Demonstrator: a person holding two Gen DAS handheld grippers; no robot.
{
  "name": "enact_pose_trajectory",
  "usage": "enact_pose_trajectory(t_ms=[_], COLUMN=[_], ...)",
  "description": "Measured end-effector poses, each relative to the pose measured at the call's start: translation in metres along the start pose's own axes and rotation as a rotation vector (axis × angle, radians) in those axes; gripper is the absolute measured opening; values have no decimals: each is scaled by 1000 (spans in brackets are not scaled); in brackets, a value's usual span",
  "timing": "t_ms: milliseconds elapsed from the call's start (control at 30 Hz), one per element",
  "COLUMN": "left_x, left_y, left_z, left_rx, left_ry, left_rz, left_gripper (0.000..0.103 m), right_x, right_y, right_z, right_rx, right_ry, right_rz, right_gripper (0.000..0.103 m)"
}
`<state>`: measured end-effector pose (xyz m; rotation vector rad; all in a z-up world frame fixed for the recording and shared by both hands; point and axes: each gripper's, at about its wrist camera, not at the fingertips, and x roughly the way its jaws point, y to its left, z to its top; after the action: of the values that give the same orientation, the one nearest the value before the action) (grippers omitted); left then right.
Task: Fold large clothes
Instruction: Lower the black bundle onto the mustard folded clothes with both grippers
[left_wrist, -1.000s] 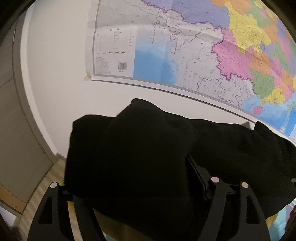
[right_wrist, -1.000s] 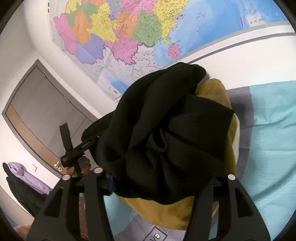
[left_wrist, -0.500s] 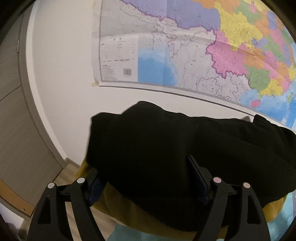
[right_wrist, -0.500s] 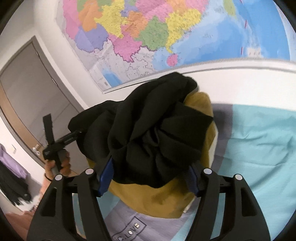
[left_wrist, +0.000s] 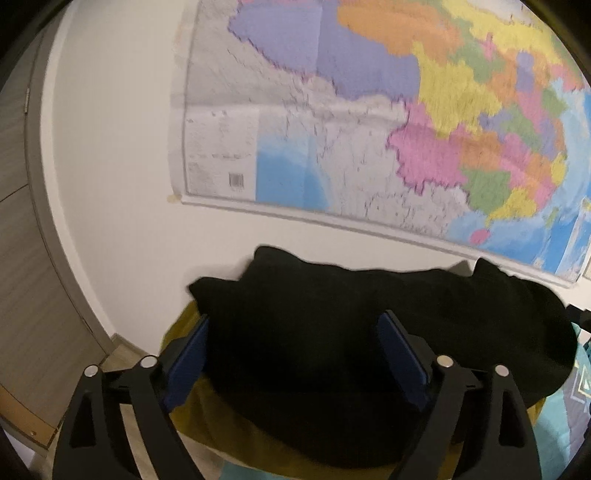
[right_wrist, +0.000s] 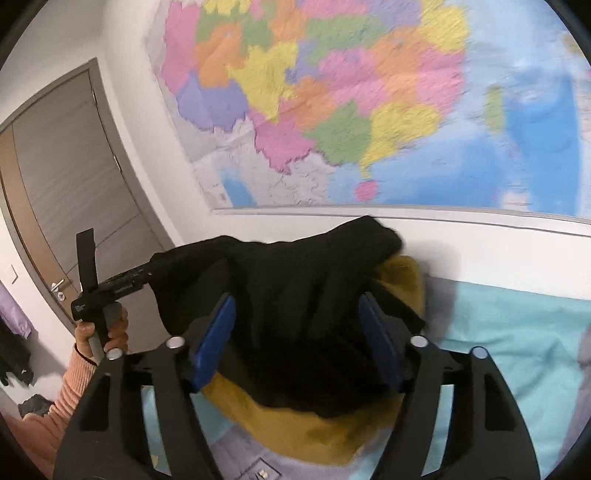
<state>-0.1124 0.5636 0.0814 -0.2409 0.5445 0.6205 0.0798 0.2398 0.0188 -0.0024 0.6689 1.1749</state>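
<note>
A large black garment with a mustard-yellow lining (left_wrist: 332, 332) hangs stretched between my two grippers, held up above the bed. My left gripper (left_wrist: 295, 354) is shut on one bunched end of it; the blue pads (left_wrist: 188, 358) press the cloth. My right gripper (right_wrist: 299, 339) is shut on the other end (right_wrist: 295, 295), with yellow lining (right_wrist: 303, 432) sagging below. In the right wrist view the left gripper (right_wrist: 107, 288) and the hand holding it show at the left.
A big coloured wall map (left_wrist: 369, 129) fills the wall ahead. A grey door (right_wrist: 74, 184) stands at the left. A turquoise bed sheet (right_wrist: 509, 332) lies below, with a grey printed patch (right_wrist: 251, 465) near the front.
Both grippers have tilted upward and lifted the garment; the map now fills more of each view. The cloth has been pulled straighter between the two grippers.
</note>
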Motion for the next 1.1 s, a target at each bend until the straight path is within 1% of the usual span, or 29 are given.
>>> enact_pose_trajectory(t_ms=[67, 100, 133, 167, 200, 267, 300, 367, 400, 500, 600, 667, 700, 733, 767, 833, 933, 1033, 1100], left_x=[15, 20, 25, 32, 38, 44, 41, 32, 27, 7, -18, -35, -41, -45, -47, -41, -17, 12, 16], left_y=[-1, 1, 2, 5, 8, 15, 15, 11, 8, -2, -13, -24, -31, -39, -46, -59, -68, -63, -60], left_z=[-4, -6, -8, -11, -15, -22, -24, -25, -24, -22, -17, -15, -14, -14, -15, -16, -20, -25, -29], left_rx=[7, 8, 10, 9, 11, -4, -2, 17, 25, 53, 78, 100, 118, 144, 158, 183, 185, 136, 113], left_ry=[35, 53, 69, 93, 112, 131, 123, 95, 75, 12, -59, -99, -110, -115, -113, -93, -33, 35, 50], left_rz=[34, 38, 46, 69, 82, 80, 82, 111, 123, 136, 109, 62, 43, 15, 3, -23, -23, -28, -32], left_gripper=[88, 88, 88, 88, 89, 91, 91, 90, 90, 90, 90, 90, 90, 90, 90, 90, 90, 90, 91], right_x=[19, 29, 40, 47, 53, 55, 53, 49, 44, 29, 13, 2, -2, -4, -4, 1, 17, 39, 47], right_y=[-3, -6, -12, -16, -25, -35, -38, -37, -35, -28, -16, -5, 2, 6, 11, 20, 22, 9, 0], right_z=[2, 1, -3, -7, -13, -21, -24, -24, -23, -17, -13, -10, -9, -9, -8, -9, -13, -21, -27], right_rx=[12, 20, 39, 53, 79, 128, 140, 131, 128, 97, 42, -6, -32, -48, -71, -105, -114, -82, -62], right_ry=[36, 59, 87, 103, 128, 134, 134, 127, 124, 88, 41, 3, -16, -21, -22, -18, 16, 83, 115], right_rz=[13, 9, -10, -19, -20, -7, 4, -3, -5, -20, -19, -24, -15, -10, -1, 1, 0, -29, -34], right_gripper=[53, 50, 49, 48, 47, 47, 47, 49, 52, 55, 55, 55, 56, 56, 56, 56, 56, 54, 52])
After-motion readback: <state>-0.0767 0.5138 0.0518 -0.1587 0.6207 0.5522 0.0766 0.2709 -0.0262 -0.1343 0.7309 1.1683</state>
